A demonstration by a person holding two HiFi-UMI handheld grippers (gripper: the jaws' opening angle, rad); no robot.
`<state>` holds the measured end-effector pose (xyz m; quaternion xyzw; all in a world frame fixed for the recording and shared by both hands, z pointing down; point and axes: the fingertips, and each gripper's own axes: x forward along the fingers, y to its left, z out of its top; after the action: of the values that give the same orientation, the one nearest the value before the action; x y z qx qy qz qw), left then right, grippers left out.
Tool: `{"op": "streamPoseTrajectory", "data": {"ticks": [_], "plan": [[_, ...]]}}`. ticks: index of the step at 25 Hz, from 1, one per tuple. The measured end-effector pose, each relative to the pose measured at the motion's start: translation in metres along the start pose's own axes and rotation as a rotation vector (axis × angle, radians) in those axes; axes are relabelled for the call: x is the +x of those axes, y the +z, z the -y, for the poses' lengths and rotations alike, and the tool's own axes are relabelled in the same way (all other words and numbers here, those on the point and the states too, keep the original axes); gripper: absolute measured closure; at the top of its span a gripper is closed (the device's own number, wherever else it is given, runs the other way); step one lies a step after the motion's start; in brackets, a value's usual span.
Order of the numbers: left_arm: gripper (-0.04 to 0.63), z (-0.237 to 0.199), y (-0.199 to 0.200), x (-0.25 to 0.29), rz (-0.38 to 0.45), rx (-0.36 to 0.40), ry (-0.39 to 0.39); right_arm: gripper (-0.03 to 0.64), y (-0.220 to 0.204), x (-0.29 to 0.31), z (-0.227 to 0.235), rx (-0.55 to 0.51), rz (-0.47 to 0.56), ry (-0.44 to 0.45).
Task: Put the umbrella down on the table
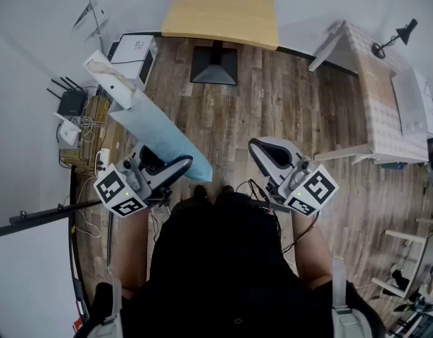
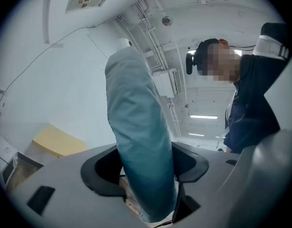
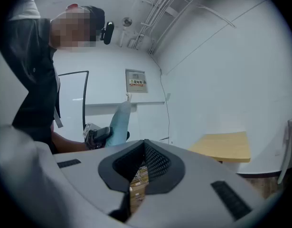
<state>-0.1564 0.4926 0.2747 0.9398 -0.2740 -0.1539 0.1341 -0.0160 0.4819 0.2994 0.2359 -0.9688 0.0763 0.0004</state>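
Note:
A folded light-blue umbrella (image 1: 156, 129) slants up and to the left over the wooden floor, its pale handle end (image 1: 103, 72) the far tip. My left gripper (image 1: 175, 171) is shut on its lower part. In the left gripper view the blue fabric (image 2: 136, 127) fills the space between the two dark pads and rises toward the ceiling. My right gripper (image 1: 262, 150) is off to the right, shut and empty, its pads (image 3: 155, 163) meeting. It sees the umbrella (image 3: 119, 122) from the side. The light wooden table (image 1: 220, 9) stands ahead, also seen in both gripper views (image 2: 55, 139) (image 3: 224, 146).
The table's black base (image 1: 216, 65) rests on the plank floor. A white box (image 1: 135, 55), a router (image 1: 72, 103) and cables sit at the left wall. A black pole (image 1: 40, 217) crosses low on the left. A white desk with a lamp (image 1: 399, 90) stands on the right.

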Motion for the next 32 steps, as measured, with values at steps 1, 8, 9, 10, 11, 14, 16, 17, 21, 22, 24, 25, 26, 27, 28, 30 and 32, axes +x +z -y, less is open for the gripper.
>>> {"op": "streamPoseTrajectory", "data": {"ticks": [1,8,9,10,11,14,16,17,21,22,24,25,26,27,28,30,32], "plan": [[0.298,0.001,-0.001,0.001,0.005,-0.006,0.002,0.598,0.000,-0.002,-0.001,-0.009,-0.004,0.004],[0.298,0.008,-0.003,0.012,0.030,-0.028,0.009,0.598,-0.003,-0.026,0.013,0.005,0.003,-0.017],[0.298,0.010,-0.004,0.015,0.029,-0.031,0.011,0.598,-0.003,-0.031,0.017,0.006,0.003,-0.022],[0.298,0.011,-0.004,0.017,0.028,-0.032,0.013,0.598,-0.004,-0.034,0.019,0.002,0.000,-0.025],[0.298,0.011,-0.004,0.016,0.026,-0.034,0.014,0.598,-0.004,-0.034,0.019,-0.007,-0.002,-0.025],[0.298,0.012,-0.003,0.021,0.020,-0.028,0.017,0.598,-0.002,-0.038,0.021,-0.021,0.008,-0.015],[0.298,0.020,-0.004,0.037,0.019,-0.018,0.019,0.598,0.001,-0.051,0.030,-0.019,0.021,-0.004],[0.298,0.024,-0.005,0.046,0.020,-0.015,0.018,0.598,0.002,-0.058,0.036,-0.022,0.026,-0.001],[0.298,0.028,-0.008,0.067,0.031,-0.016,0.020,0.598,0.004,-0.077,0.050,-0.025,0.042,0.007],[0.298,0.029,-0.008,0.070,0.033,-0.016,0.022,0.598,0.003,-0.082,0.053,-0.019,0.046,0.007],[0.298,0.031,-0.011,0.077,0.033,-0.017,0.030,0.598,0.000,-0.090,0.060,-0.005,0.047,0.008],[0.298,0.032,-0.013,0.082,0.030,-0.020,0.035,0.598,-0.002,-0.095,0.064,0.003,0.046,0.009],[0.298,0.032,-0.015,0.088,0.024,-0.025,0.040,0.597,-0.002,-0.098,0.070,0.013,0.044,0.009],[0.298,0.031,-0.016,0.095,0.017,-0.030,0.046,0.598,-0.002,-0.101,0.077,0.024,0.044,0.009],[0.298,0.029,-0.018,0.101,0.010,-0.035,0.050,0.597,-0.001,-0.104,0.085,0.034,0.045,0.008],[0.298,0.031,-0.023,0.108,0.001,-0.043,0.052,0.598,-0.003,-0.111,0.092,0.046,0.048,-0.004],[0.298,0.038,-0.031,0.105,-0.002,-0.056,0.050,0.597,-0.010,-0.120,0.091,0.053,0.049,-0.024]]}}
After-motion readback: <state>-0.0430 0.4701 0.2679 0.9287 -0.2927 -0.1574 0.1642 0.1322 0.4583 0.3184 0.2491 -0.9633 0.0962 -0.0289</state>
